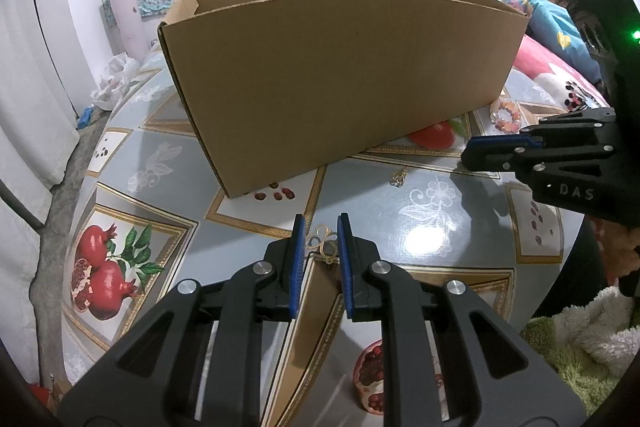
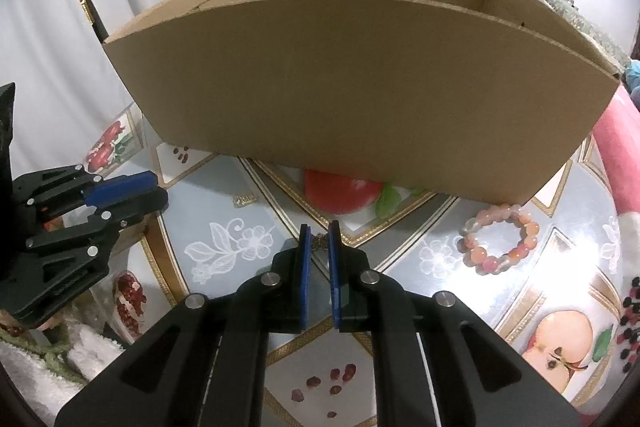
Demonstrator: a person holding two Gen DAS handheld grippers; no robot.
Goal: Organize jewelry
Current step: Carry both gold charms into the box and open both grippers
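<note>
your left gripper [image 1: 321,227] is clamping a gold filigree ornament [image 1: 320,241]; your right gripper [image 2: 319,233] is pinching a small bronze filigree piece [image 2: 320,242] before the open brown cardboard box [image 2: 360,87].

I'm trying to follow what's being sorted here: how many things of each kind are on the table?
Gold pieces: 3, one in the left claw, one in the right claw, one loose
Pink bead bracelet: 1
Cardboard box: 1
Total: 5
</note>
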